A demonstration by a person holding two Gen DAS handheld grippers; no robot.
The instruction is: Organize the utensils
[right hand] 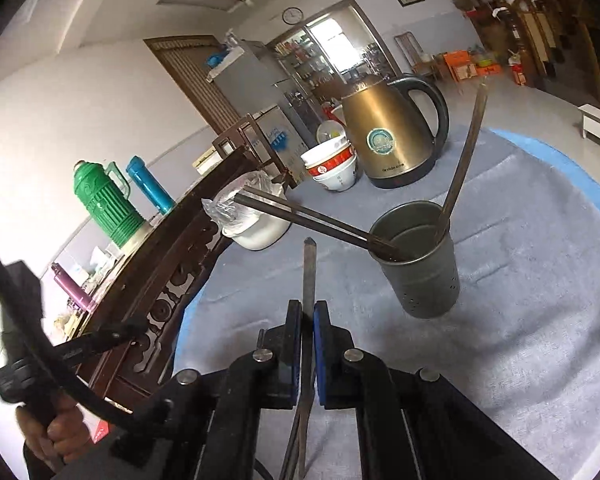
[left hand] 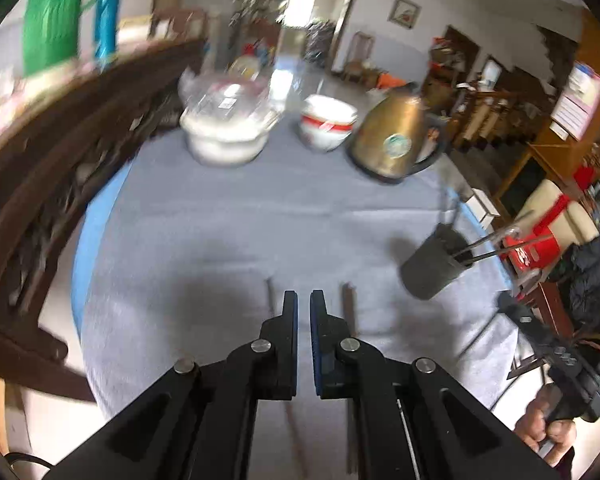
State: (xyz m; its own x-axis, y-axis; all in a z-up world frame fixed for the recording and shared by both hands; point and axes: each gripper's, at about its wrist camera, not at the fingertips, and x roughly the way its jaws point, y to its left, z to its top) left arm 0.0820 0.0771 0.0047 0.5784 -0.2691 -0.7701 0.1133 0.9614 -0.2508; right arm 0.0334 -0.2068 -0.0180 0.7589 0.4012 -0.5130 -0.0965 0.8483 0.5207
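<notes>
Right wrist view: the right tool (right hand: 307,312), low in the centre of the frame, is clamped on a dark chopstick (right hand: 309,268) pointing up the frame. Right of centre, a grey metal utensil cup (right hand: 420,268) stands on the grey-clothed desk (right hand: 520,340), holding three more chopsticks. Left wrist view: the left tool (left hand: 304,304) is nearly closed and holds nothing; two chopsticks lie on the cloth beneath it.

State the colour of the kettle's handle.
Black, on the brass-coloured metal electric kettle; clearest in the right wrist view.
</notes>
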